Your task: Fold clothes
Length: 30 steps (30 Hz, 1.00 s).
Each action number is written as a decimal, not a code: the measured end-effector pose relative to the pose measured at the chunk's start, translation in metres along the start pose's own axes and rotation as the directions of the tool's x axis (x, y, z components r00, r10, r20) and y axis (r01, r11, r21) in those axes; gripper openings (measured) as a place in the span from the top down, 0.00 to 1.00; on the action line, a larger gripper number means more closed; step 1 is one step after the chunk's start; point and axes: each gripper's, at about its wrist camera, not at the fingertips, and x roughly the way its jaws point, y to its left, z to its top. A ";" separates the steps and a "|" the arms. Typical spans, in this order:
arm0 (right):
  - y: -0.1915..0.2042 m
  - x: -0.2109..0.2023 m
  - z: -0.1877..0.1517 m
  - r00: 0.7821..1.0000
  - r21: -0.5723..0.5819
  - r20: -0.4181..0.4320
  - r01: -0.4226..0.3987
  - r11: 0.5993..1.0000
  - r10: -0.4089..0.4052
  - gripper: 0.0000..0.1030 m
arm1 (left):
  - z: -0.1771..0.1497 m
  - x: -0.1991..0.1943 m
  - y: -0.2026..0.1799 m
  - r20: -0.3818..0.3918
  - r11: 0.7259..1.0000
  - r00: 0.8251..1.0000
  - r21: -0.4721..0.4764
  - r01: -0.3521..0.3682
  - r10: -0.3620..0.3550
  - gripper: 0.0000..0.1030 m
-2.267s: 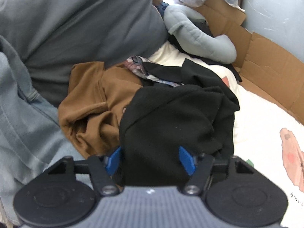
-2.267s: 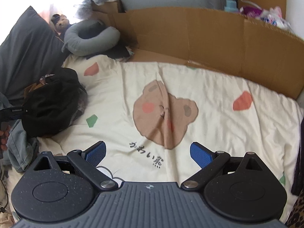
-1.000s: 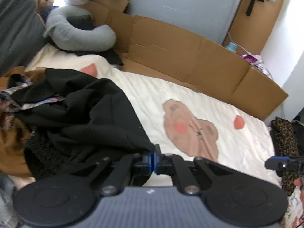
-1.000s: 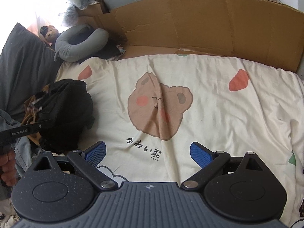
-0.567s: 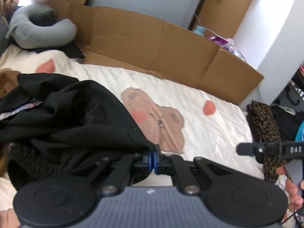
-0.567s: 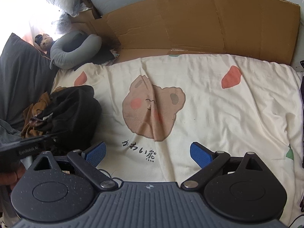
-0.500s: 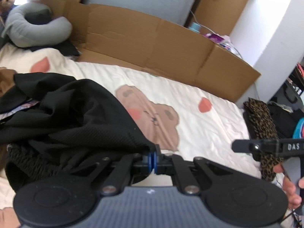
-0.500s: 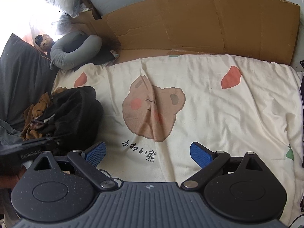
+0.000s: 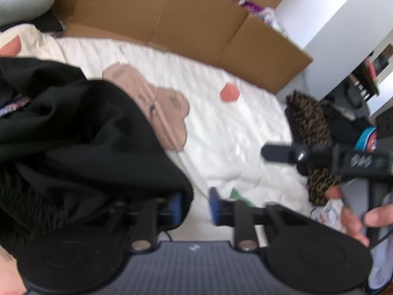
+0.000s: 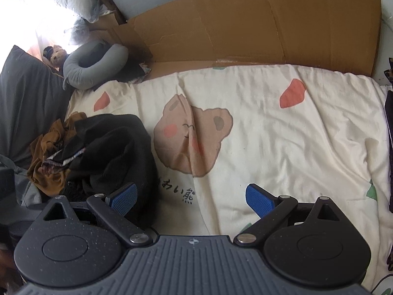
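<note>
Since a moment ago your left gripper [image 9: 194, 205] has parted its fingers, dropping the black garment [image 9: 81, 132] left of the bear print [image 10: 192, 132], nearer it than your wide-open, empty right gripper [image 10: 190, 196].

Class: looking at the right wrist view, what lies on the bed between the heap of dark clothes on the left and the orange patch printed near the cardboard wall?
In the right wrist view, only the cream bedsheet with its printed bear face lies between the black garment and the orange patch; no clothing is there.
</note>
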 end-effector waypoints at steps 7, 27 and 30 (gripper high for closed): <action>0.002 0.004 -0.004 1.000 -0.008 -0.013 0.003 1.000 -0.003 0.05 | 0.003 -0.029 0.037 0.074 0.996 0.995 -0.052 -0.067 0.071 0.39; 0.009 0.011 -0.012 0.999 -0.035 -0.039 0.005 0.999 -0.006 0.05 | 0.014 -0.085 0.177 0.173 0.829 0.822 -0.270 -0.489 0.542 0.09; 0.009 0.012 -0.012 0.999 -0.038 -0.044 0.005 0.999 -0.006 0.05 | 0.015 -0.080 0.193 0.184 0.820 0.813 -0.296 -0.490 0.553 0.09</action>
